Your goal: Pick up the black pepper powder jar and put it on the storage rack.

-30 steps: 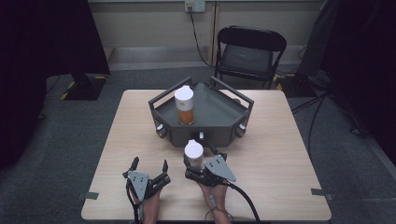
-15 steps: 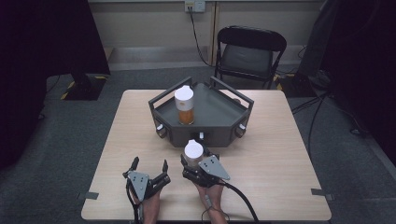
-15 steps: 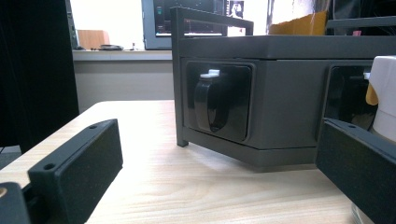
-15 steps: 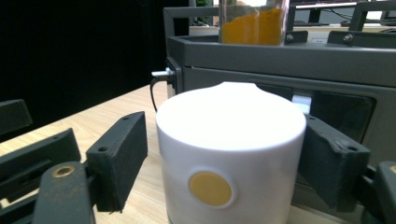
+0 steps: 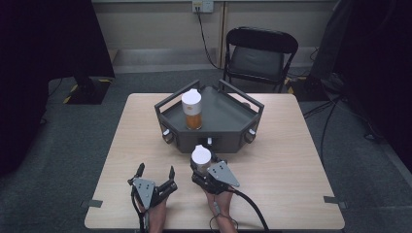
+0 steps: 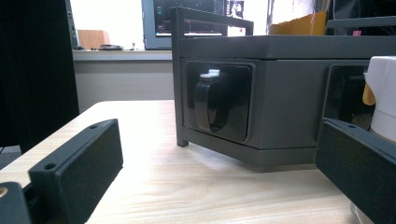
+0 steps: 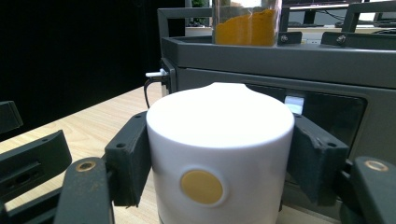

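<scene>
A jar with a white cap (image 5: 200,154) stands on the wooden table (image 5: 291,165), just in front of a dark grey tray (image 5: 228,141). My right gripper (image 5: 200,166) is shut on it, and its jaws have just been closing. In the right gripper view both pads (image 7: 128,163) press the sides of the white cap (image 7: 219,140). A second jar (image 5: 193,110), holding orange powder under a white cap, stands upright on the tray. My left gripper (image 5: 156,170) rests open on the table to the left, with nothing between its jaws (image 6: 219,172).
The tray has raised bar rails along its sides and round knobs (image 5: 167,133) on its front faces. A black folding chair (image 5: 260,53) stands behind the table. Cables trail off the near table edge.
The right gripper's jaws have closed in onto the white-capped jar, which stays in place. The left gripper has not moved.
</scene>
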`<control>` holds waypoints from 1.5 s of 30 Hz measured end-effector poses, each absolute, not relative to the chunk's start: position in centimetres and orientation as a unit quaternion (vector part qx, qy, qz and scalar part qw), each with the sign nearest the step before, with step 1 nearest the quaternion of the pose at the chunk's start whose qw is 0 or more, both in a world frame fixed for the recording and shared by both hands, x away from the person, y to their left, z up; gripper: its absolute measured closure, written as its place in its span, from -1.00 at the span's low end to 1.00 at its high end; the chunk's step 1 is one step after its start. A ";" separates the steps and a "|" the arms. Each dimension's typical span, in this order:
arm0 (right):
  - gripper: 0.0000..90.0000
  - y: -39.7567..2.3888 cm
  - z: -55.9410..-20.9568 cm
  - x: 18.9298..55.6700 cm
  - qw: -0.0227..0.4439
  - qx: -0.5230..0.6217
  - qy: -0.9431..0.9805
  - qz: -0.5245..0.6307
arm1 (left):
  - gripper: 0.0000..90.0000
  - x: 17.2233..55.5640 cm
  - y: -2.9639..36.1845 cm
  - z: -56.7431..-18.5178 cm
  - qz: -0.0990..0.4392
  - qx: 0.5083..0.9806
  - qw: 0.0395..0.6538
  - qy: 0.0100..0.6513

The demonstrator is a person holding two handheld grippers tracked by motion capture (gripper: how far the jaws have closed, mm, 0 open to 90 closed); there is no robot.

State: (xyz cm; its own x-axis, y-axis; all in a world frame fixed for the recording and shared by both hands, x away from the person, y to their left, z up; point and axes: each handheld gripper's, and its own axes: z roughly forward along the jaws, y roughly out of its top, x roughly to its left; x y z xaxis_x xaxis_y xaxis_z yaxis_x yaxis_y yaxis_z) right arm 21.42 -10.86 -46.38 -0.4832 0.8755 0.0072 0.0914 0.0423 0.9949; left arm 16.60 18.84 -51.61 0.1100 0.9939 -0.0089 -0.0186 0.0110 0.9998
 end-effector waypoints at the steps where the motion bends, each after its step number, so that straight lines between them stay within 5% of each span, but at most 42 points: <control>1: -0.33 -10.8 -46.3 21.4 0.338 0.380 0.638 0.578 | -0.98 16.6 18.8 -51.6 0.474 0.519 0.534 0.469; 45: -0.32 -12.2 -42.2 20.7 0.331 0.371 0.646 0.579 | -0.97 16.6 18.8 -51.6 0.474 0.519 0.534 0.469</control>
State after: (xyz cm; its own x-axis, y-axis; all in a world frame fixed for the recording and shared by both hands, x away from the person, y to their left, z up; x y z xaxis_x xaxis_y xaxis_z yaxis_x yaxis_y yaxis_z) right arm 20.71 -12.21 -42.24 -0.5055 0.8628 0.0017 0.0966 0.0547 0.9938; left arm 16.60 18.84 -51.60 0.1099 0.9939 -0.0090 -0.0184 0.0111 0.9998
